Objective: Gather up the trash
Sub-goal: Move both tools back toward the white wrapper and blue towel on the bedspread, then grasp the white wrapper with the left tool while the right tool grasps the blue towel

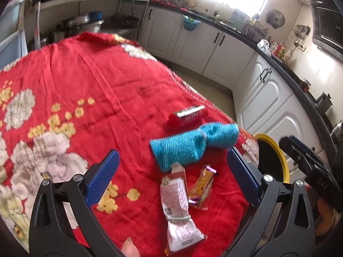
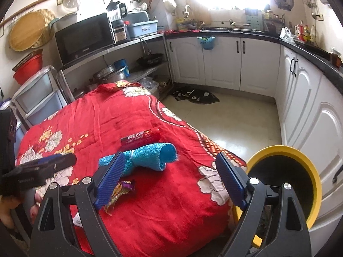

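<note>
Trash not yet collected: we see the orange snack wrapper and the pink-white pouch lying loose between the fingers of the left tool, which is spread wide and empty. Beyond them lie a teal cloth and a red packet. Right tool also gapes, holding nothing. Yellow-rimmed bin stands right of it, off the bench edge. All pickups remain, we judge.
</note>
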A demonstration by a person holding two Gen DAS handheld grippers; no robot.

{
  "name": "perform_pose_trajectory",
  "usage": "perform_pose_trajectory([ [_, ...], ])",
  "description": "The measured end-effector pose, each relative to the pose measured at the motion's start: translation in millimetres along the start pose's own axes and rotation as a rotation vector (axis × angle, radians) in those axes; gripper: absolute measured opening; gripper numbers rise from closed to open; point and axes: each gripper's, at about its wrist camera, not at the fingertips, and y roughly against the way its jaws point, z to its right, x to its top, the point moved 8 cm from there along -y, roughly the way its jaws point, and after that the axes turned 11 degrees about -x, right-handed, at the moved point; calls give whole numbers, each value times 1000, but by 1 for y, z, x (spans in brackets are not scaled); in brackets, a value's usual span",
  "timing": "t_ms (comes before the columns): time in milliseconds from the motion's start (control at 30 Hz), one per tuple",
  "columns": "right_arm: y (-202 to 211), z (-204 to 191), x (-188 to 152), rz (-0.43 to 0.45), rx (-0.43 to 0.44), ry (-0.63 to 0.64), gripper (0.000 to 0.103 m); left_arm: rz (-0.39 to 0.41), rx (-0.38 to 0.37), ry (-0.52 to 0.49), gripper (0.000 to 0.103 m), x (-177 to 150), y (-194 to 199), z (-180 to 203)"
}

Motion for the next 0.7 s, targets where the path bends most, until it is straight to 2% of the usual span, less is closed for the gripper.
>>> perform_pose_trajectory([
  [333,-40,-17,-8,-92,51,16,81,-152,-80,114,69,-40,-31,-13],
  [367,-44,-19,-10,-105,61,15,79,-166,-88,127,66,-44,-35,-14],
  [600,-74,-32,-18,-183,116,18,66,-212,-106,161,58,-57,-46,-16],
  [700,-85,-39,-19,-205,133,21,59,-222,-113,165,49,-58,-48,-15],
])
